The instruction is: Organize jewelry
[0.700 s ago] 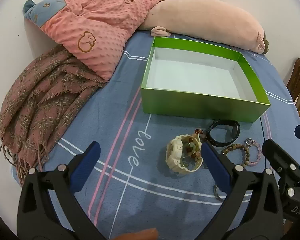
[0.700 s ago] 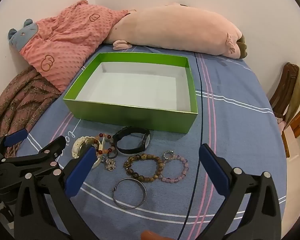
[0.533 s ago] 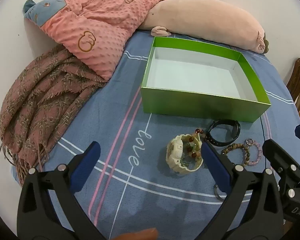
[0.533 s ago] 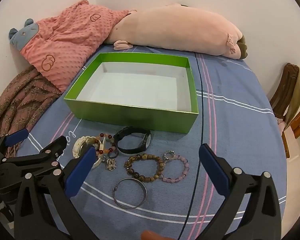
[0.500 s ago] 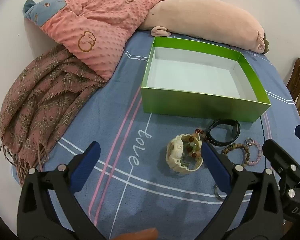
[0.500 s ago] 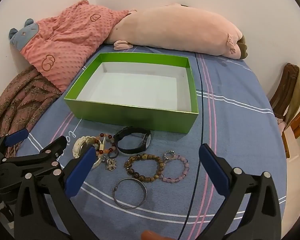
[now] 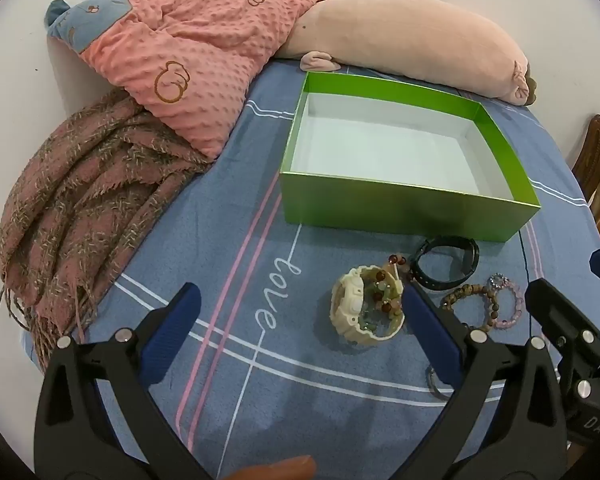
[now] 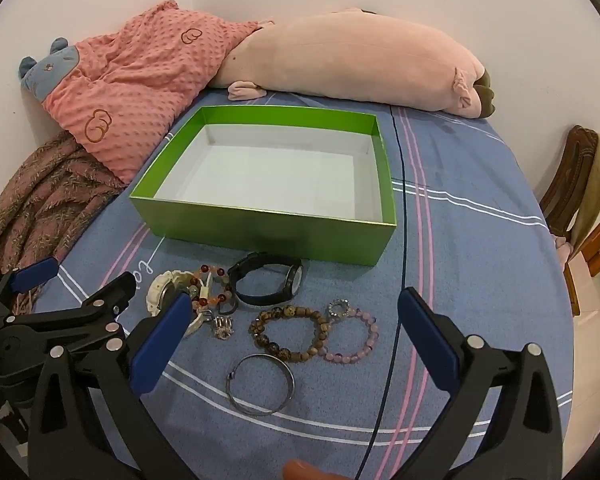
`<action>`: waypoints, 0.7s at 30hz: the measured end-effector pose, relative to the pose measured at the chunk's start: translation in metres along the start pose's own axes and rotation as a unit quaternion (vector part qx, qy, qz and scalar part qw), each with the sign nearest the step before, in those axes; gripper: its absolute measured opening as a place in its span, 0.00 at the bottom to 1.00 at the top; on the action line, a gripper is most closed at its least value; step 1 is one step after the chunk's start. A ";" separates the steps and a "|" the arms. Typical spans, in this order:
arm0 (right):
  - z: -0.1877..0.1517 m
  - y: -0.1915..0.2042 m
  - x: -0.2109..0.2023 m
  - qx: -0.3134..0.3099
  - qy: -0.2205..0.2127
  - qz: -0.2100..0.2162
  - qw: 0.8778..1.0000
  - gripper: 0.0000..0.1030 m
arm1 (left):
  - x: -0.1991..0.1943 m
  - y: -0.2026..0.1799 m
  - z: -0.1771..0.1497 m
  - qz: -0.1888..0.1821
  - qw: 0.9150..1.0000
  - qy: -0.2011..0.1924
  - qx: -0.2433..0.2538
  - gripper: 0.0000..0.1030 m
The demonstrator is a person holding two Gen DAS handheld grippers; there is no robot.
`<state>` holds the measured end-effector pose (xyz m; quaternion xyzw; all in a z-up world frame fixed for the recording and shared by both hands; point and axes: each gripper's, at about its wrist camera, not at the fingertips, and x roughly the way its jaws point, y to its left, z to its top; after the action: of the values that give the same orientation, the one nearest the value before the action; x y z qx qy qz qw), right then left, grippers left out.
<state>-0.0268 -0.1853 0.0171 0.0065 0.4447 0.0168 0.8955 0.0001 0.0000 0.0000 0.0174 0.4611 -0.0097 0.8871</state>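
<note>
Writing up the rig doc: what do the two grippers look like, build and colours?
Both match: the left gripper and right gripper have black plastic A-frame arms with triangular cutouts and silver screw heads, ending in blue padded jaws. White lettering, only partly readable, marks the right gripper's body in the left view. No cables or sleeves are visible.

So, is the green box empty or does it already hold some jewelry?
Empty: the green box shows only its bare white floor in both views.

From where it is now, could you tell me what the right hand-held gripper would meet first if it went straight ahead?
Probably the brown bead bracelet on the blue bedspread, with the silver bangle just nearer. The right hand-held gripper is open and both lie between its fingers; depth is hard to judge.
</note>
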 end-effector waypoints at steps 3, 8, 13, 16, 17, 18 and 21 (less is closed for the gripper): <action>0.000 -0.001 0.000 0.001 0.001 0.000 1.000 0.99 | 0.000 0.000 0.000 -0.001 1.000 0.001 0.000 0.98; 0.000 -0.002 -0.001 0.001 0.001 0.000 1.000 0.99 | 0.003 -0.008 -0.003 -0.001 1.000 0.002 0.001 0.98; 0.000 -0.002 -0.001 0.002 0.001 0.001 1.000 0.99 | 0.007 -0.008 -0.002 -0.001 1.000 0.003 0.001 0.98; 0.000 -0.002 -0.001 0.002 0.001 0.001 1.000 0.99 | 0.007 -0.008 -0.002 -0.001 1.000 0.003 0.001 0.98; -0.001 -0.002 -0.002 0.002 0.001 0.001 1.000 0.99 | 0.007 -0.008 -0.002 -0.001 1.000 0.003 0.001 0.98; -0.001 -0.002 -0.002 0.002 0.001 0.001 1.000 0.99 | 0.007 -0.008 -0.002 -0.001 1.000 0.003 0.001 0.98; -0.001 -0.001 -0.001 0.002 0.000 0.001 1.000 0.99 | 0.007 -0.008 -0.001 -0.001 1.000 0.003 0.001 0.98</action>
<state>-0.0281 -0.1865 0.0177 0.0088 0.4451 0.0171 0.8953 0.0027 -0.0076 -0.0066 0.0182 0.4639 -0.0109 0.8856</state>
